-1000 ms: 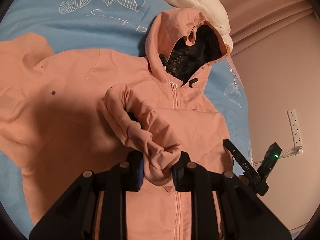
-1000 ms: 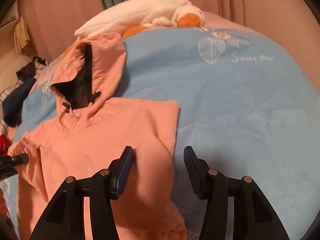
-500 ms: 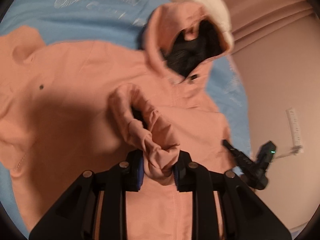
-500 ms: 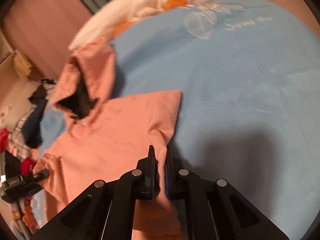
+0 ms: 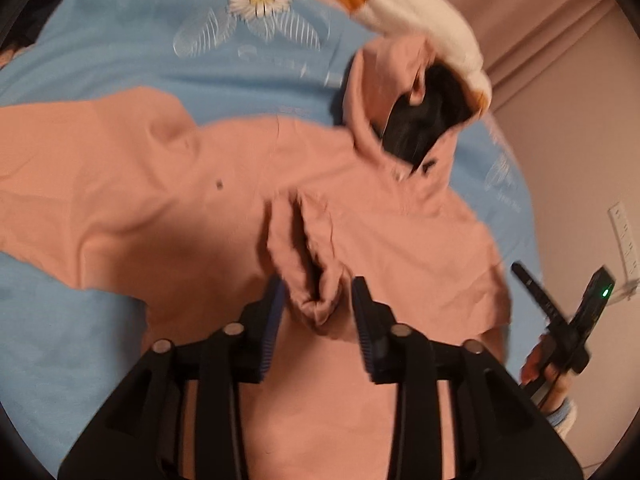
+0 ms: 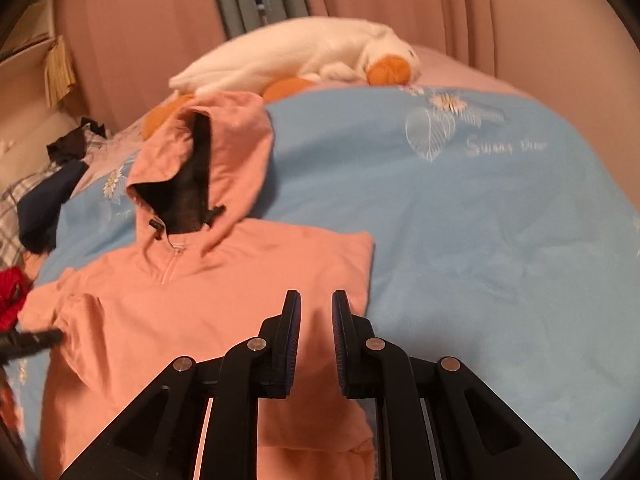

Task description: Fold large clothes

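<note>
right gripper point(image 6: 316, 304): jaws opening (empty) | pink hoodie point(image 6: 224, 304): on blue bedspread point(image 6: 480, 240)

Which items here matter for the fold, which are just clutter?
Job:
- pink hooded jacket
- its bunched sleeve cuff
- left claw, opening
- right claw, opening

Clutter:
- plush goose
- clothes pile
- curtains

White script is stitched on the blue bedcover point(image 6: 500, 216) beside a leaf-and-daisy motif point(image 6: 436, 128), far right in the right wrist view, and it seems to begin "Sweet", but blur leaves the remaining letters unreadable in both views.
</note>
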Tool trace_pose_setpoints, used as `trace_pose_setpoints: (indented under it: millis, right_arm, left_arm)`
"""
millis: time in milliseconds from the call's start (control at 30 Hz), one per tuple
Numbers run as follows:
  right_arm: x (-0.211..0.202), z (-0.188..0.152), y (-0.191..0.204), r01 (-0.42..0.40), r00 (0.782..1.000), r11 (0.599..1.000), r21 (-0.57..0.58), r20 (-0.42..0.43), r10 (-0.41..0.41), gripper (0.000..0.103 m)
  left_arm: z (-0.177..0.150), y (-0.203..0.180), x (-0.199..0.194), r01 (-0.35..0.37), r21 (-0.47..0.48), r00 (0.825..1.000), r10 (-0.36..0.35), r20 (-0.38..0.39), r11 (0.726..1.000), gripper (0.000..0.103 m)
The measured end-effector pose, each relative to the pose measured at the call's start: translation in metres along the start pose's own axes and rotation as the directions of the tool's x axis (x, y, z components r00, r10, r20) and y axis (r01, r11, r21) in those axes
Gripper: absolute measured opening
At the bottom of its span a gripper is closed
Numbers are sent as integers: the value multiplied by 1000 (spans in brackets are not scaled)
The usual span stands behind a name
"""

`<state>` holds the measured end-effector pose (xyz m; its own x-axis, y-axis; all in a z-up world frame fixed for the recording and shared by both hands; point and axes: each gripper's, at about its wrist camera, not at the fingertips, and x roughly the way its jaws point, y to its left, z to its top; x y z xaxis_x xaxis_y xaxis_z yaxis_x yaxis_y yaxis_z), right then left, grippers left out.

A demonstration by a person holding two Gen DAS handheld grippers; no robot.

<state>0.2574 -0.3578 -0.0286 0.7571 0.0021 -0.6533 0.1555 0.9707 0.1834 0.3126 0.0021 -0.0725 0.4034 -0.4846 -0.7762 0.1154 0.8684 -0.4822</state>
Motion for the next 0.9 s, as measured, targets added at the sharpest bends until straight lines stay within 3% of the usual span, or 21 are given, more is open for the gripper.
trace_pose_setpoints:
  millis: [100, 200, 233, 300, 367, 400, 433, 467, 500, 567, 633, 767, 900]
  right_arm:
    - [6, 2, 4, -12, 999, 1000, -4, -30, 12, 29]
    - [12, 0, 0, -32, 998, 999, 13, -59, 32, 33]
    - [12, -1, -2, -35, 997, 999, 27, -69, 37, 47]
    - [16, -5, -7, -36, 996, 998, 51, -85, 40, 61]
    - [25, -9, -11, -42, 993, 998, 57, -107, 48, 61]
    - [30, -12, -12, -51, 990, 997, 62, -127, 58, 61]
    - [35, -14, -13, -56, 987, 996, 70, -145, 66, 51]
    - [39, -16, -14, -70, 984, 995, 75, -156, 81, 38]
    - [44, -19, -14, -83, 981, 994, 73, -171, 94, 18]
    - [43, -21, -18, -94, 981, 991, 92, -159, 108, 11]
    - [37, -21, -31, -156, 977, 973, 173, -119, 178, 8]
    - [44, -29, -68, -191, 964, 911, 365, -106, 245, 8]
    - [43, -34, -75, -231, 946, 882, 412, -116, 302, 11]
  left_arm:
    - [-3, -8, 6, 26, 10, 999, -26, -27, 1000, 47]
    - [-7, -14, 11, 15, 32, 999, -14, -37, 999, 47]
    - [-8, -14, 13, 22, 28, 999, -21, -36, 999, 47]
    - [-7, -12, 14, 37, 15, 999, -37, -36, 999, 47]
    - [-6, -13, 14, 65, 6, 997, -65, -28, 998, 47]
    - [-5, -14, 13, 83, 3, 996, -83, -20, 997, 47]
    - [-4, -14, 10, 101, -2, 995, -101, -10, 995, 47]
    - [-3, -14, 8, 113, -5, 994, -113, -4, 994, 47]
    - [-3, -14, 7, 129, -11, 992, -129, 1, 992, 47]
    - [-1, -12, 9, 132, -25, 991, -132, -2, 991, 47]
    - [-2, -10, 12, 118, -24, 993, -119, -13, 993, 47]
    - [-5, -5, 16, 107, -30, 994, -108, -33, 994, 47]
    - [-4, -4, 12, 87, -29, 996, -87, -24, 996, 47]
